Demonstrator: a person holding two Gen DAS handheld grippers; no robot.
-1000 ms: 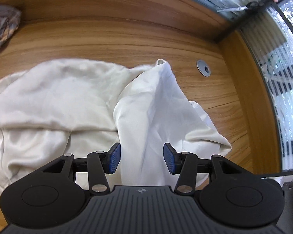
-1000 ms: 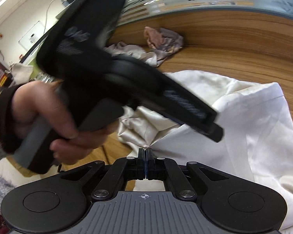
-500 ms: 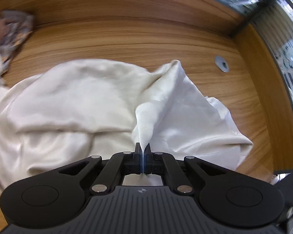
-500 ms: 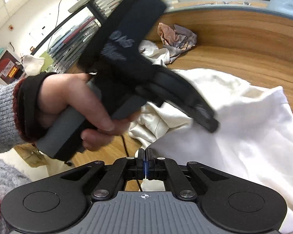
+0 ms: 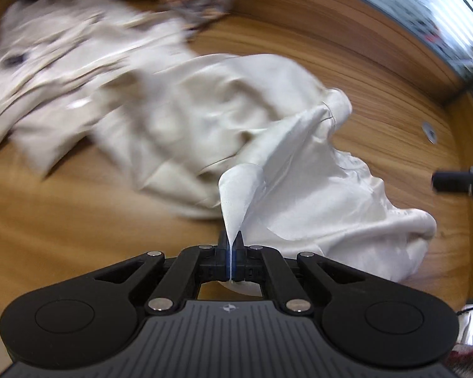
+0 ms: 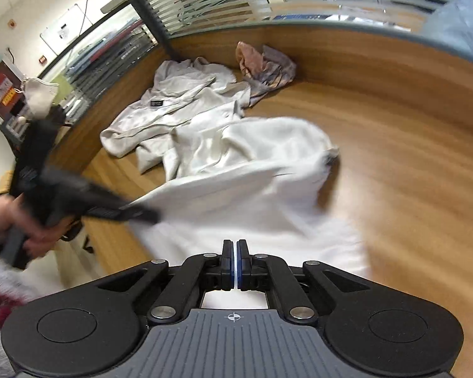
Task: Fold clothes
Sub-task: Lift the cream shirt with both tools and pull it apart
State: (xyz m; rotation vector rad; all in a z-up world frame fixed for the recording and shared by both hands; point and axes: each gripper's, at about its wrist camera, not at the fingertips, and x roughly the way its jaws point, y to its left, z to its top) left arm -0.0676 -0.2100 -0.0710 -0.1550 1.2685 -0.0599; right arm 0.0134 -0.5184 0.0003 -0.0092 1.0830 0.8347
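A cream satin garment [image 5: 189,110] lies rumpled on the wooden table [image 5: 63,220]. My left gripper [image 5: 230,242] is shut on a fold of it, and the cloth rises in a taut cone from the pads. In the right wrist view the same garment [image 6: 252,195] stretches from the left gripper [image 6: 154,217], held by a hand [image 6: 31,233] at the left, down under my right gripper [image 6: 236,245]. The right jaws are shut, with white cloth showing right behind them, so they seem to pinch the garment's near edge.
A second pale garment [image 6: 179,104] with a dark label lies at the table's far left corner. A crumpled patterned cloth [image 6: 265,66] sits beside it. A raised wooden rim and glass partition [image 6: 331,0] bound the table. A round cable grommet [image 5: 429,130] lies at right.
The left jaws closed on a fold of the cream garment, then swept fast to the left, dragging the cloth. The right gripper stayed shut and moved slightly.
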